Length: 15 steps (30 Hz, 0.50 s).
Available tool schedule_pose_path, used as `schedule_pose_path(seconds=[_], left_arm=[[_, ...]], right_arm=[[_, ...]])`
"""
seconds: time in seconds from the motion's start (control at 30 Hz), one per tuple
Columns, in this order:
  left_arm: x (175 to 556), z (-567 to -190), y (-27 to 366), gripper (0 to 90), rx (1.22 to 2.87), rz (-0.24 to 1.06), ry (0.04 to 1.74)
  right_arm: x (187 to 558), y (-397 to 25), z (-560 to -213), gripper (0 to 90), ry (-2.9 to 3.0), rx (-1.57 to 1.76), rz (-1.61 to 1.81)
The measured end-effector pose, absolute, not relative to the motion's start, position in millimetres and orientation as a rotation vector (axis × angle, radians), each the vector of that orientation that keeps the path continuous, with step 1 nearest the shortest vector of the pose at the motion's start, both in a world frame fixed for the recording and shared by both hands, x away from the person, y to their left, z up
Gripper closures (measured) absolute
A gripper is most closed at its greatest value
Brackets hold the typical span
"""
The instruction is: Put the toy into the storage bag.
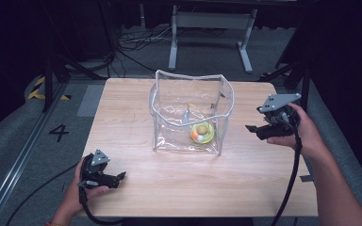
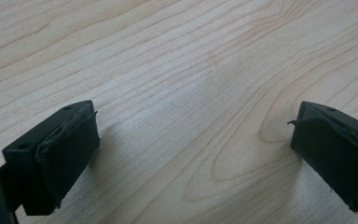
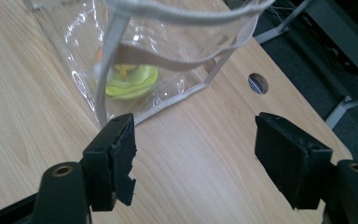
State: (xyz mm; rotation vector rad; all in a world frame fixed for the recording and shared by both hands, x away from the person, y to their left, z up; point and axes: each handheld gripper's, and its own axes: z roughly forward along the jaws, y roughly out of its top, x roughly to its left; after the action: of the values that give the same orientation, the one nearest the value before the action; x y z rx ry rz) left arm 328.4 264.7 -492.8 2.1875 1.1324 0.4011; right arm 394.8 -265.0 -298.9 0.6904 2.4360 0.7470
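- The right gripper (image 3: 193,154) has its two black padded jaws spread wide with nothing between them, held above the pale wood-grain table (image 3: 37,121).
- Just beyond its left jaw stands the clear plastic bag with white piping (image 3: 135,51), upright and open-topped, near but apart from the jaw.
- Inside the bag, on its floor, lies a lime-green round dish (image 1: 202,133) holding small balls, seemingly one orange and one white; it is too small to tell for sure.
- The left gripper (image 2: 193,140), jaws likewise wide and empty, hovers low over bare tabletop at the near left corner, well apart from the bag.
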Motion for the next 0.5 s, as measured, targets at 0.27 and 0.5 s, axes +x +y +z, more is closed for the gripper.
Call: schedule_pose_path(seconds=[0.27, 0.5], left_arm=[[328, -493, 265, 1.2, 2.188, 0.401, 1.132], [329, -493, 265, 1.1, 2.19, 0.4, 1.131]], right_arm=[[381, -278, -335, 29.6, 2.445, 0.725, 0.751], [374, -289, -362, 28.5, 2.455, 0.758, 0.768]])
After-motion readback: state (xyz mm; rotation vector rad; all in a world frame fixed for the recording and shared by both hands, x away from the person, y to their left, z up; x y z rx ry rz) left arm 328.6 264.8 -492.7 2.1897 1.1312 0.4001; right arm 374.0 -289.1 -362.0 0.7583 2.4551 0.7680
